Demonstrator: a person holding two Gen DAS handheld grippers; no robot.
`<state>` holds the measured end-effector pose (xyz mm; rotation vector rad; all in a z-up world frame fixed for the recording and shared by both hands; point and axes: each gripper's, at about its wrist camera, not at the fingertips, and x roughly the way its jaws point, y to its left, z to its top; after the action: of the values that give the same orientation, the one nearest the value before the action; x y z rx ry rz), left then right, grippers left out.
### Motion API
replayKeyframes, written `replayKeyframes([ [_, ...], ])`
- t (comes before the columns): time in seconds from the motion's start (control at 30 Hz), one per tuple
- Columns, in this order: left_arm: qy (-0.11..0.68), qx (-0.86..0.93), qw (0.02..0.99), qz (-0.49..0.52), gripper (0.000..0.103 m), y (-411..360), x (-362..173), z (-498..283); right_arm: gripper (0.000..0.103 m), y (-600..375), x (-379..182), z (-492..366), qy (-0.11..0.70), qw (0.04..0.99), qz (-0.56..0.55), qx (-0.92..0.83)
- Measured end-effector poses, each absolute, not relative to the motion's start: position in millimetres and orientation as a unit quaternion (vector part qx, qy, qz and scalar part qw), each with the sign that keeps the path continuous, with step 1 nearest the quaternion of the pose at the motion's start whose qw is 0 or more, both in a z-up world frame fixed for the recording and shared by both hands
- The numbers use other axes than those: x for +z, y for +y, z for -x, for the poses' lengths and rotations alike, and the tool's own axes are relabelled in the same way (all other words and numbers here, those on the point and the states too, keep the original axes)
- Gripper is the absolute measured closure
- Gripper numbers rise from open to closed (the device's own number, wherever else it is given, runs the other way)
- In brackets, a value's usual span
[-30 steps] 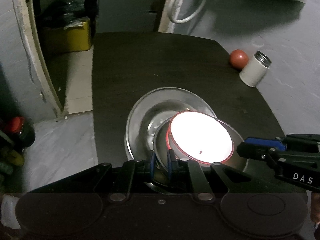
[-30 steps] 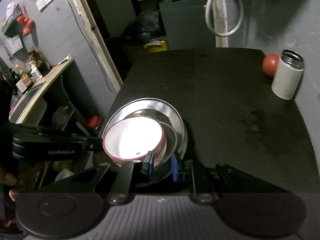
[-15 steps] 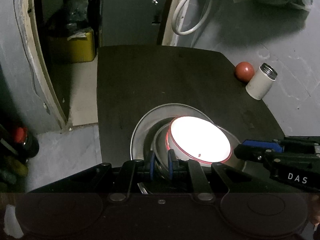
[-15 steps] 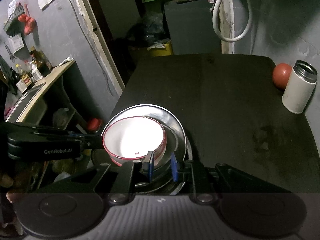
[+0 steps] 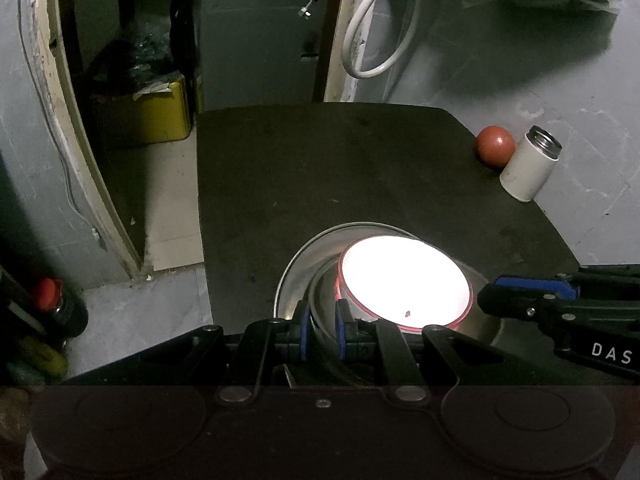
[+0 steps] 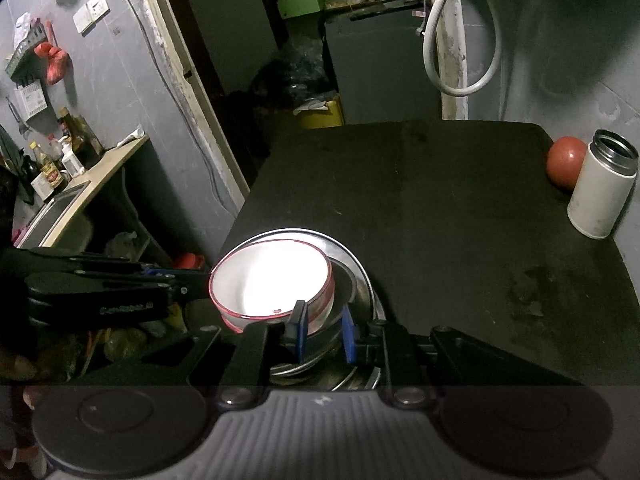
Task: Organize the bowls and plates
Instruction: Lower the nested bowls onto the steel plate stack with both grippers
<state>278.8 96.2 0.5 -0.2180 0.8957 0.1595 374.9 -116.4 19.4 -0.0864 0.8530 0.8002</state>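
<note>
**Stack up and coming back toward you**

Over the last second both cameras have drawn up and back. More of the table (image 5: pixel 340 168) now shows beyond the stack (image 5: pixel 316 280), and the flask (image 5: pixel 528 168) and red ball (image 5: pixel 495 146) have slid farther off. The stack has kept its place in front of each set of tongs, so you are carrying it, not leaving it.

Your left gripper (image 5: pixel 320 320) has its pads pinched together on the stack's near steel rim. Your right gripper (image 6: pixel 322 322) is clamped on the steel rim at its side. I cannot tell which steel layer each one bites.

The stack hangs over the table's near-left corner, and in the right view part of it is out past the left edge. The white bowl (image 6: pixel 272 280) sits off-centre in the steel bowl (image 6: pixel 345 286), leaning toward the left tongs, with the plate (image 6: pixel 362 264) beneath.

The gathering looks done, and what remains is setting it down somewhere. Keep both hands level, because that loose white bowl could slide.
</note>
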Motion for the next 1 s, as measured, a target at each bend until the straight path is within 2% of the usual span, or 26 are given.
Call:
replayKeyframes([
  [1.0, 0.44, 0.068, 0.891, 0.084, 0.093, 85, -13, -271, 0.084, -113, 10, -364, 0.399, 0.837, 0.075, 0.367],
])
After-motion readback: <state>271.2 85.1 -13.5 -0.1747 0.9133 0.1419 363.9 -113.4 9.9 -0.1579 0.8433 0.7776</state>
